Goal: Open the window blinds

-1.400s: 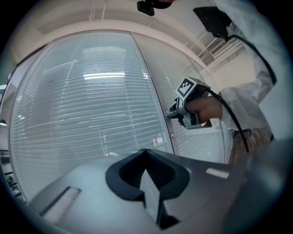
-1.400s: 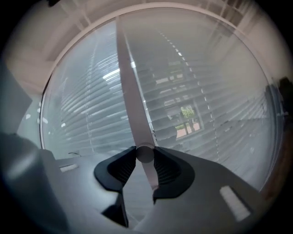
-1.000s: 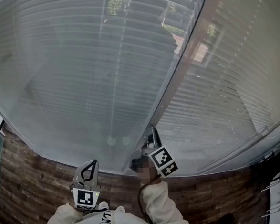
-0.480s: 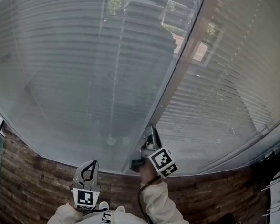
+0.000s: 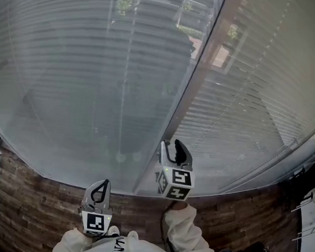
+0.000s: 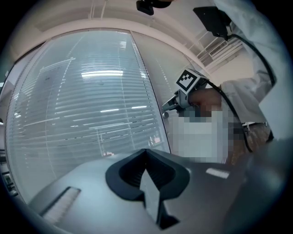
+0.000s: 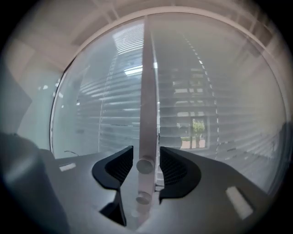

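**Window blinds** (image 5: 90, 90): down over both glass panels, slats set close. Greenery and a building show only faintly through them. Judged: the opening is not yet done.

**Frame post** (image 5: 200, 85): runs between the two panels. It slants in the head view and stands upright in the right gripper view.

**Right gripper** (image 5: 172, 148): low on the window, at the post. Its jaws have just been opening and now stand wide, one on each side of the post. The upper knob (image 7: 144, 165), round and on the post's face, sits between the pads. A narrow gap shows on each side of it, so nothing is gripped. The lower knob (image 7: 143, 198) sits just beneath the upper one.

**Left gripper** (image 5: 100, 192): near the bottom of the left panel, jaws closed together and empty.

**Step in hand (judgement):** take the upper knob, which is probably the slat control, and work it.
- Centre the knob between the pads before closing.
- Bite on its rim, not on the post edge.
- Keep the gripper in line with the knob's axis.
- If it turns, roll the wrist in short strokes and watch the slats for a response.
- Risk: the pads may slip off a small, smooth knob.

**Containers:** none can be made out in any view, so there are no contents to log.
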The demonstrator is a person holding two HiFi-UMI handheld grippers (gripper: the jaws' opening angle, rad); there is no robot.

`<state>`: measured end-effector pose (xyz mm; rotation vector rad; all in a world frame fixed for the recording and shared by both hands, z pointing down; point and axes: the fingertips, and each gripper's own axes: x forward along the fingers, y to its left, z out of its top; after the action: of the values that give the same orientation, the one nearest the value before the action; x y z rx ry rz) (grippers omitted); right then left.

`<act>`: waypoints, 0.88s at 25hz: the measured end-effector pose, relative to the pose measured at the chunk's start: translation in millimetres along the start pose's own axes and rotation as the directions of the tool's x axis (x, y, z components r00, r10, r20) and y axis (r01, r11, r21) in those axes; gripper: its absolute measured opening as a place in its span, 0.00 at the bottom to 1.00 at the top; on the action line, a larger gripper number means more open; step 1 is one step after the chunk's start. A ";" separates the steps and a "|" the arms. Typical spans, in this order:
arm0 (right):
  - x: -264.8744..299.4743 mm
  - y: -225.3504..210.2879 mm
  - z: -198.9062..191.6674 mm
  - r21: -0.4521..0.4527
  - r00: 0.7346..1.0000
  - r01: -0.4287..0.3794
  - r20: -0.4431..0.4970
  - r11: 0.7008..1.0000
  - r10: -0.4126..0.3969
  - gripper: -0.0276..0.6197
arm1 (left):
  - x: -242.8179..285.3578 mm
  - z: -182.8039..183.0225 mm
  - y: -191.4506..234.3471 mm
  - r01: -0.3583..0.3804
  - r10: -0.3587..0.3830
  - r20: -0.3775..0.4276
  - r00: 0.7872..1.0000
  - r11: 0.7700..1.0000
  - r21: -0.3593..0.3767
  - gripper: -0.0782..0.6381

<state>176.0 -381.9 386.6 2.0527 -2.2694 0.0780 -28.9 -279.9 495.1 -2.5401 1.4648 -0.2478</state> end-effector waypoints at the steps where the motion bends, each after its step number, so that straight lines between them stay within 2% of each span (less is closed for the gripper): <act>1: 0.6 2.4 0.5 -0.070 1.000 0.008 -0.014 0.998 -0.009 0.30 | 0.8 0.3 -0.7 0.002 -0.002 0.002 1.000 1.000 -0.001 0.11; 4: 3.4 9.9 -7.9 -0.246 0.997 0.007 -0.070 0.969 -0.025 0.30 | 2.4 1.6 -2.4 0.003 -0.003 0.006 1.000 1.000 -0.001 0.11; 6: 6.2 14.4 -16.2 -0.387 0.993 0.001 -0.112 0.922 -0.049 0.30 | 2.8 1.1 -3.1 0.004 -0.004 0.005 1.000 1.000 -0.004 0.11; 7: 7.4 15.6 -18.7 -0.471 0.990 0.007 -0.124 0.882 -0.074 0.30 | 3.0 0.8 -3.3 0.004 -0.004 0.005 1.000 1.000 -0.006 0.11; 8: 8.6 16.3 -19.7 -0.556 0.986 0.018 -0.126 0.831 -0.106 0.30 | 2.9 0.6 -3.4 0.005 -0.005 0.007 1.000 1.000 -0.008 0.11; 11: 12.1 18.5 -20.4 -0.757 0.976 0.032 -0.118 0.652 -0.185 0.32 | 2.2 1.4 -4.4 0.007 -0.007 0.008 1.000 1.000 -0.013 0.11; 12: 13.3 19.3 -22.6 -0.794 0.971 0.020 -0.130 0.608 -0.201 0.31 | 2.1 1.9 -4.5 0.006 -0.006 0.010 1.000 1.000 -0.013 0.11; 14: 15.7 18.7 -30.7 -0.832 0.958 -0.015 -0.171 0.555 -0.230 0.31 | 2.1 3.0 -3.9 0.002 -0.001 0.017 1.000 1.000 -0.016 0.11; 16: 17.8 16.0 -36.6 -0.844 0.950 -0.029 -0.190 0.535 -0.248 0.30 | 1.7 3.7 -3.0 -0.002 0.003 0.020 1.000 1.000 -0.017 0.11; 18: 18.7 14.0 -37.4 -0.849 0.949 -0.019 -0.182 0.528 -0.257 0.25 | 1.4 3.7 -1.9 -0.006 0.006 0.018 1.000 1.000 -0.016 0.11; 20: 19.0 13.3 -36.7 -0.835 0.950 -0.007 -0.177 0.551 -0.256 0.24 | 1.5 2.2 -1.4 -0.008 0.009 0.012 1.000 1.000 -0.019 0.11; 22: 18.7 13.0 -35.0 -0.794 0.953 0.008 -0.177 0.608 -0.244 0.24 | 1.4 1.1 -2.5 -0.007 0.007 0.008 1.000 1.000 -0.026 0.11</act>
<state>162.1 -395.9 423.4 1.5601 -1.5332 -0.5330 -25.9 -279.8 494.7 -2.5529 1.4831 -0.2182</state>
